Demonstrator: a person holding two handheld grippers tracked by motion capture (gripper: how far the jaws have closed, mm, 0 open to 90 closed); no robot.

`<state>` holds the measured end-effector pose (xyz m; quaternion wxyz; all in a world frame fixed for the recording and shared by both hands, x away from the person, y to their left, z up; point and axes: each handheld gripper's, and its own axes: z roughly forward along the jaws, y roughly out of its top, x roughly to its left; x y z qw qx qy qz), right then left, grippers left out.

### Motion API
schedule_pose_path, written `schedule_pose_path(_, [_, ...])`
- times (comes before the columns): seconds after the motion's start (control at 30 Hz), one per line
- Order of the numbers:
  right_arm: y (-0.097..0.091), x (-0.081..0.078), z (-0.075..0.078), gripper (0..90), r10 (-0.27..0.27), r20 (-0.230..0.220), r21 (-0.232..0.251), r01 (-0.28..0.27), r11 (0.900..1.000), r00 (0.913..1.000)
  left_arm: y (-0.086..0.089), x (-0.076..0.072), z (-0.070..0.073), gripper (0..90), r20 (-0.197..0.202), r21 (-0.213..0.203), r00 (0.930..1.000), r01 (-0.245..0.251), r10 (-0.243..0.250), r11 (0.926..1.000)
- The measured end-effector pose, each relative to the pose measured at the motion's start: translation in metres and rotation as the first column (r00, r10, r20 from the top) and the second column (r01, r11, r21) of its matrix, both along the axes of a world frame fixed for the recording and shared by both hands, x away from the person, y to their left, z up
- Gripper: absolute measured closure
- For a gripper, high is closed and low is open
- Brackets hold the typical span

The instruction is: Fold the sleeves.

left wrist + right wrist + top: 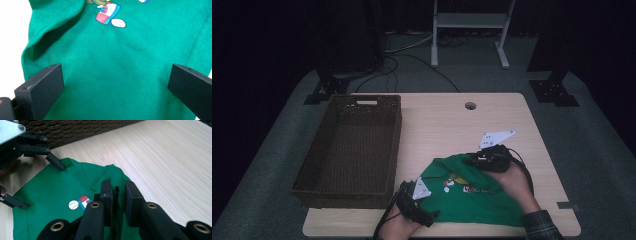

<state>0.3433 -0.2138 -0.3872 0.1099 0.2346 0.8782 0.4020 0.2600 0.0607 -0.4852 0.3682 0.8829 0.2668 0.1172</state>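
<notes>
Gripper in my right hand (pixel 117 195) was closed on a raised fold of the green shirt (pixel 472 192), its two black jaws pinching the cloth between them with only a narrow gap left, while my left gripper (pixel 115 82) stood wide open, its jaws resting on the shirt's near left corner with flat fabric lying between them and nothing pinched. That shirt lay spread on the near part of the wooden table (pixel 492 120), just right of the brown woven basket (pixel 352 145), its printed picture facing up. I judged it light, soft and limp: it creased and bunched where I pinched it, so it would sag and drag rather than hold any shape when lifted. I thought the best places to take hold were the edges, hem or a gathered fold, with both jaws biting through a doubled layer so the thin cloth would not slip out. It was in no way fragile.
</notes>
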Motion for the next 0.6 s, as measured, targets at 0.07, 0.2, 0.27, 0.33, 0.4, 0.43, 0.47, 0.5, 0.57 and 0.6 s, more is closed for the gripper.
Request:
schedule_pose_path(0.07, [0.0,0.0011,0.0007,79.2,-0.002,0.002,0.0,0.002,1.0,1.0,0.0,0.0,0.0,0.0,0.0,0.0,1.0,0.0,0.0,1.0])
schedule_pose_path(0.2, [-0.0002,0.0036,0.0019,79.2,-0.008,0.005,-0.003,0.008,1.0,1.0,0.0001,0.0,0.0,0.0,0.0,0.001,1.0,0.001,-0.001,1.0])
schedule_pose_path(0.27, [-0.0001,0.0046,0.0026,79.2,-0.011,0.003,-0.003,0.011,0.9999,0.9999,0.0001,0.0,0.0,0.0,0.0,0.001,1.0,0.001,-0.001,1.0])
schedule_pose_path(0.33, [0.0,0.0057,0.003,79.2,-0.013,0.004,-0.004,0.013,0.9999,0.9999,0.0001,0.0001,0.0,0.0,0.001,0.002,1.0,0.002,-0.002,1.0])
schedule_pose_path(0.4, [0.0005,0.0069,0.0034,79.2,-0.015,0.003,-0.006,0.015,0.9999,0.9999,0.0001,0.0001,0.0,0.0,0.001,0.002,1.0,0.001,-0.001,1.0])
schedule_pose_path(0.43, [0.0006,0.0075,0.0034,79.2,-0.015,0.006,-0.005,0.015,0.9999,0.9999,0.0001,0.0001,0.0001,0.0,0.001,0.002,1.0,0.001,-0.001,1.0])
schedule_pose_path(0.47, [0.0004,0.0082,0.0033,79.2,-0.016,0.006,-0.004,0.016,0.9999,0.9999,0.0001,0.0,0.0,0.0,0.001,0.002,1.0,0.0,0.0,1.0])
schedule_pose_path(0.5, [0.0003,0.0088,0.003,79.2,-0.019,0.005,-0.006,0.019,0.9998,0.9998,0.0001,0.0001,0.0,0.0,0.001,0.001,1.0,0.0,0.0,1.0])
schedule_pose_path(0.57, [-0.0001,0.01,0.0022,79.3,-0.022,0.005,-0.008,0.022,0.9997,0.9997,0.0,0.0,0.0,0.0,0.001,0.001,1.0,0.0,0.0,1.0])
schedule_pose_path(0.6, [-0.0005,0.0107,0.002,79.2,-0.024,0.005,-0.006,0.024,0.9997,0.9997,0.0,0.0,-0.0001,0.0,0.001,0.0,1.0,0.0,0.0,1.0])
